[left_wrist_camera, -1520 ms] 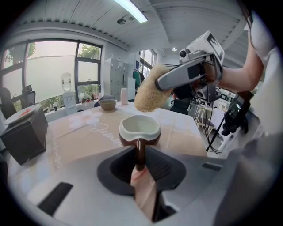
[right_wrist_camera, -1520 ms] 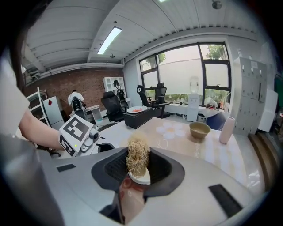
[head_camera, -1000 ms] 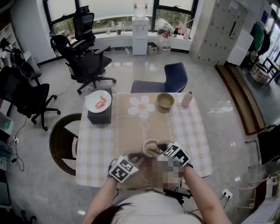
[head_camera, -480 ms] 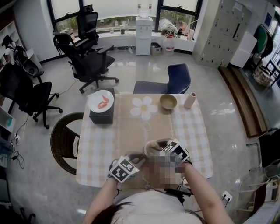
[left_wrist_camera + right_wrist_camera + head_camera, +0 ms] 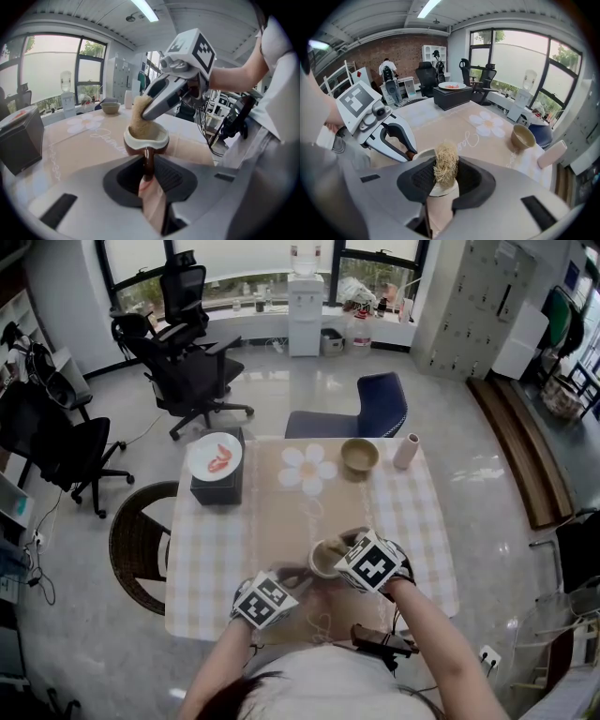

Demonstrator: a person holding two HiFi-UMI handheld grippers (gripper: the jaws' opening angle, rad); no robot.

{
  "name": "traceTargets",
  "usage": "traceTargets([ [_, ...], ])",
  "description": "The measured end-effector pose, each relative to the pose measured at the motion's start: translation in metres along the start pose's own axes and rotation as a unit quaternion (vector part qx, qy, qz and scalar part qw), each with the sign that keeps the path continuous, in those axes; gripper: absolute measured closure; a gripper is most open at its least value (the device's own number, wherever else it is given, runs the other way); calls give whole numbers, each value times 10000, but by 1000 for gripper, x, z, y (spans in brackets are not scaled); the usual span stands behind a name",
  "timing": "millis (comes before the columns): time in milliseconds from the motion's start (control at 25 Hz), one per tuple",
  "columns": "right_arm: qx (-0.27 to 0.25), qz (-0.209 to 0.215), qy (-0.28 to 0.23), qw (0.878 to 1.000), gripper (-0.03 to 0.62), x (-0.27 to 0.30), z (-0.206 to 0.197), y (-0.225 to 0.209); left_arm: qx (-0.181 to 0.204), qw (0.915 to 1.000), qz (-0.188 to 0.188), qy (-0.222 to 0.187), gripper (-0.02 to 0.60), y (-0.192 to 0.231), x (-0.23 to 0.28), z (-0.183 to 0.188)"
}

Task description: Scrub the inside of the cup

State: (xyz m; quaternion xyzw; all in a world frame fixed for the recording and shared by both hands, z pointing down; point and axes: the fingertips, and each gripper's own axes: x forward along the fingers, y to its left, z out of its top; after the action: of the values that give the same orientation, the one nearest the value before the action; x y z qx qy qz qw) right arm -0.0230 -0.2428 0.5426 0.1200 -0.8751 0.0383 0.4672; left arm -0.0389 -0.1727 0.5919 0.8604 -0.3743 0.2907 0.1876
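In the head view the cup (image 5: 323, 559) stands on the worktop (image 5: 281, 502) near its 6 o'clock edge. The left hand-held gripper (image 5: 298, 576) reaches it from 7 o'clock, the right hand-held gripper (image 5: 345, 544) from 3 o'clock.

In the left gripper view the jaws pinch the cup's dark handle (image 5: 147, 161).

In the right gripper view the jaws squeeze a fuzzy scrubber (image 5: 446, 164) that dips into the cup. To scrub well, I would hold the cup firm and rub all round inside.

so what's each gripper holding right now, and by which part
Left gripper pinches the cup by its brown handle. Right gripper grips a straw-coloured fibre scrubber by its upper part; the lower end is in the cup.
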Motion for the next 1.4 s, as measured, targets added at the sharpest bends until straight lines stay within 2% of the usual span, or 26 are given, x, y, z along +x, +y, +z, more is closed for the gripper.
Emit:
traceTargets([
  [360,-80,56,272,9996,496,-2,-11,-3,11,10000,-44,-30,512,1,1,0],
  [800,229,938,573,9937,494,-9,-21,11,29,9999,-60,-78,512,2,2,0],
  [1000,225,1365,643,9883,493,-12,-23,24,78,9999,-74,46,512,1,0,-1],
  [1240,91,1756,591,9826,493,-8,-17,37,106,9999,-80,59,512,2,2,-1],
  [1400,271,1956,505,9790,493,-2,-12,41,88,9999,-105,67,512,1,1,-1],
])
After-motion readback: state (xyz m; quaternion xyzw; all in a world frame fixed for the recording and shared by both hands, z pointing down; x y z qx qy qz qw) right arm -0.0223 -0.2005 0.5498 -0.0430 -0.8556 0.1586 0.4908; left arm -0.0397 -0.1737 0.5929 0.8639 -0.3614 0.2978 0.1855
